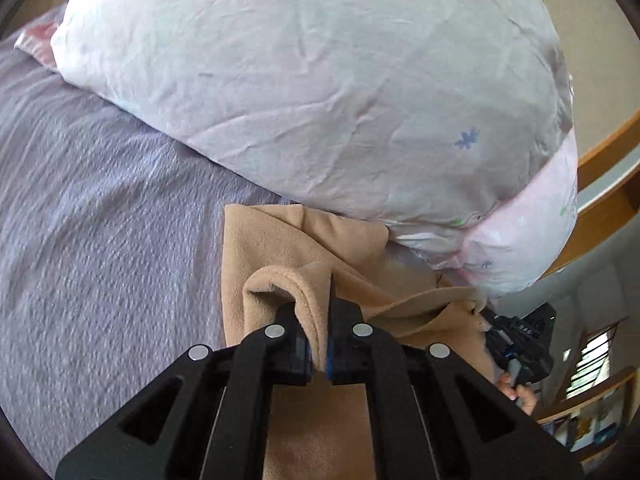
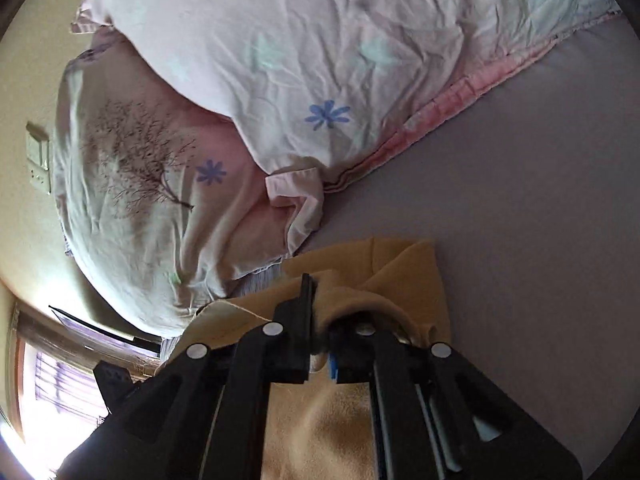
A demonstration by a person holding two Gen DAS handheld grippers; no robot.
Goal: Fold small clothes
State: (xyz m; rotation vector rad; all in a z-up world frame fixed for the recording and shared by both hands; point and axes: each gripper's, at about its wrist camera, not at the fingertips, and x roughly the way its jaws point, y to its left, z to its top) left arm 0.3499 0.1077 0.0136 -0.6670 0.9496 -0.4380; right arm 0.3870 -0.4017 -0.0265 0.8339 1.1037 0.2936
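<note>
A tan fleece garment (image 1: 276,240) lies on the lilac bedsheet (image 1: 100,216), its far end against the pillows. My left gripper (image 1: 318,320) is shut on a fold of this garment, which bulges over the left finger. My right gripper (image 2: 320,312) is shut on another edge of the same garment (image 2: 404,276), the cloth draped over its right finger. In the left wrist view the right gripper (image 1: 516,344) shows at the garment's right end, with a hand behind it.
A large pale floral pillow (image 1: 320,92) lies just beyond the garment, with a second pillow with a tree print (image 2: 132,184) beside it. The lilac sheet (image 2: 520,200) stretches to the right. A wooden bed frame (image 1: 608,200) and shelves (image 1: 588,408) stand at the right.
</note>
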